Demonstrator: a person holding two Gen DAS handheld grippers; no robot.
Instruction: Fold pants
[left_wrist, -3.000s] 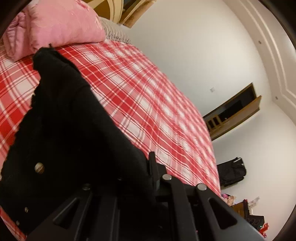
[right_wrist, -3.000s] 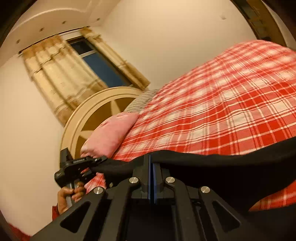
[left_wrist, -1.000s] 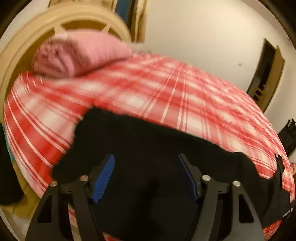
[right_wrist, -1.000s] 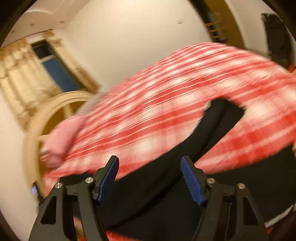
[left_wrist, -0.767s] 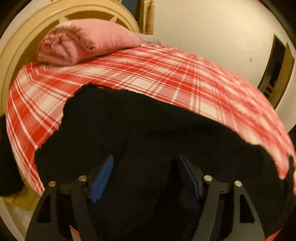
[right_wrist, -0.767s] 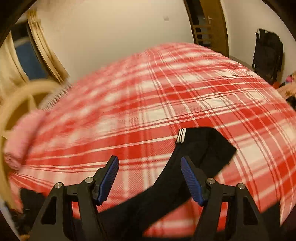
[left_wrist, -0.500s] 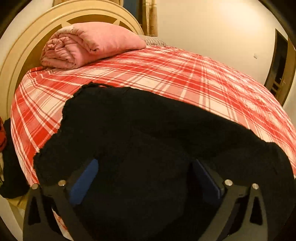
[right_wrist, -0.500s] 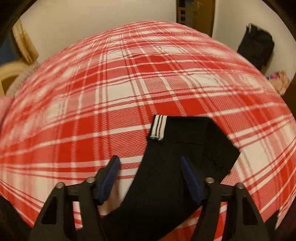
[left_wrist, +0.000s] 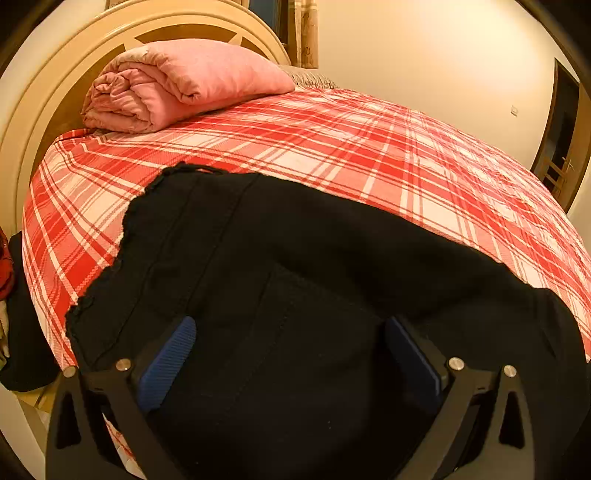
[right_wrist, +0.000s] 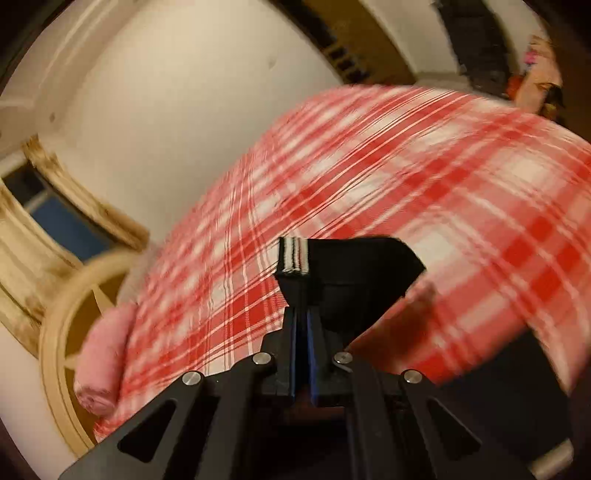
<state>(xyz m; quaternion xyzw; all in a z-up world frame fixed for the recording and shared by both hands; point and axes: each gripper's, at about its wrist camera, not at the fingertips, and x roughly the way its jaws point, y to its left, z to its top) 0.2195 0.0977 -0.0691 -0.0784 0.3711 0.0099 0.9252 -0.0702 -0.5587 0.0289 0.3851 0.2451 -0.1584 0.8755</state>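
Observation:
The black pants (left_wrist: 295, 266) lie spread on the red plaid bed (left_wrist: 369, 147), waistband toward the headboard. My left gripper (left_wrist: 291, 350) is open, its blue pads wide apart just above the upper part of the pants, holding nothing. In the right wrist view my right gripper (right_wrist: 301, 317) is shut on the black pant leg (right_wrist: 354, 273) near its cuff, which has a white striped band (right_wrist: 293, 256). The leg end is lifted off the bed.
A rolled pink blanket (left_wrist: 177, 85) lies by the cream headboard (left_wrist: 44, 96). A dark doorway (left_wrist: 557, 136) is at the far right. Dark clothes (left_wrist: 26, 332) hang at the bed's left edge. A window with curtains (right_wrist: 48, 206) shows in the right wrist view.
Both grippers let go of the pants and opened. The left one stayed open over the waist area. The right one has closed on the striped cuff end and lifted it.

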